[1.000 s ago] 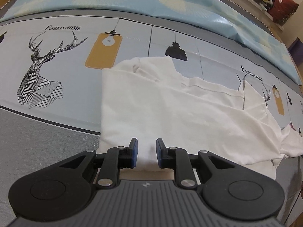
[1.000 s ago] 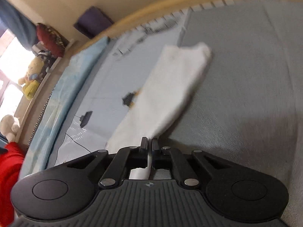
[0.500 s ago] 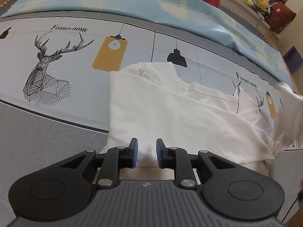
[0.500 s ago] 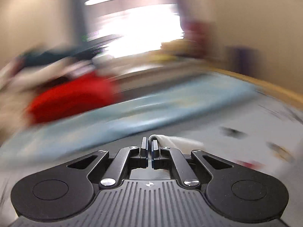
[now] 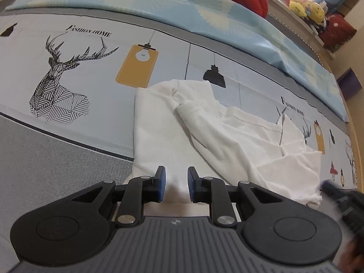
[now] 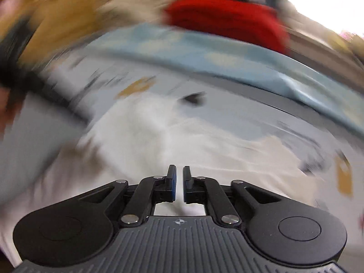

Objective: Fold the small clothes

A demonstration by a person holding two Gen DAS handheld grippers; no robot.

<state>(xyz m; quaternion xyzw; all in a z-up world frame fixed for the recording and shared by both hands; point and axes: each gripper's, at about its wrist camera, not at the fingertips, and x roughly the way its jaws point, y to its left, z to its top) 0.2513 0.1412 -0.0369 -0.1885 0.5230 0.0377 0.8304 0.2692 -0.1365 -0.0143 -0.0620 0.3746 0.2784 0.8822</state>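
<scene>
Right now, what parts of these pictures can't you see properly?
- Right wrist view: motion blur smears the white garment; its folds cannot be read.
- Right tool: jaws opening; blur hides whether cloth sits between them.
- Left wrist view: the left tool body hides the garment's near edge.
- Left wrist view: a dark blurred shape, cut off by the right edge.

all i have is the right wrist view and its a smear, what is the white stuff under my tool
Observer: A white garment lying rumpled on a printed bed sheet, sharp in the left wrist view.
Operator: is the left tool holding it
Observer: No. The left tool is open just above the garment's near edge, nothing between its fingers.
Operator: and mine
Observer: The right tool has its jaws opening; only a blurred edge of it shows at the lower right of the left wrist view.
</scene>
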